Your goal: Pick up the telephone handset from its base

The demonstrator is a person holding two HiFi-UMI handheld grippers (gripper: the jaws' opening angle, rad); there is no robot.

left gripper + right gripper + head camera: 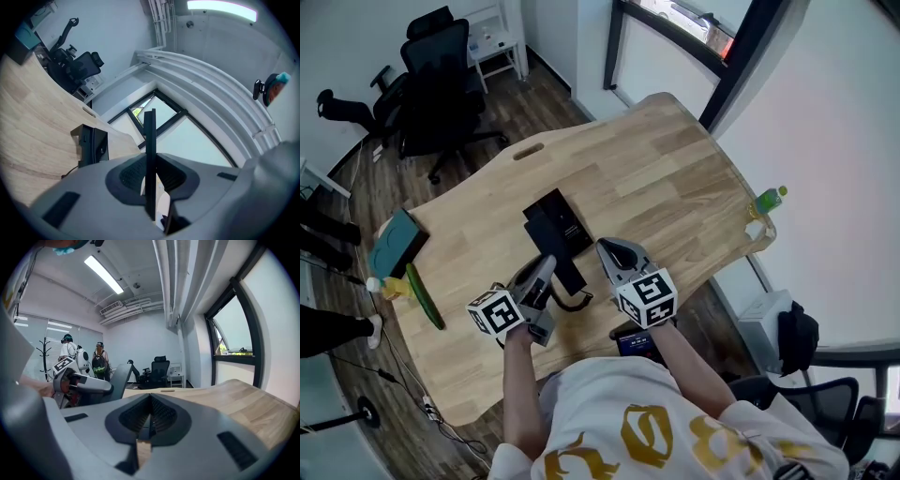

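Note:
The black telephone base (555,221) lies in the middle of the light wooden table (675,178). My left gripper (546,264) is shut on the black handset (571,276), which hangs just in front of the base with its cord (578,303) curling below. In the left gripper view the handset (150,140) stands edge-on as a thin dark bar between the jaws of the left gripper (150,174), with the base (93,146) on the table to the left. My right gripper (615,249) hovers to the right of the handset. In its own view the right gripper (150,420) is shut on nothing.
A green bottle (767,200) stands at the table's right edge. A teal box (394,242) and a long green object (424,296) lie at the left end. Black office chairs (441,84) stand on the floor beyond. A small dark device (635,342) sits at the near edge.

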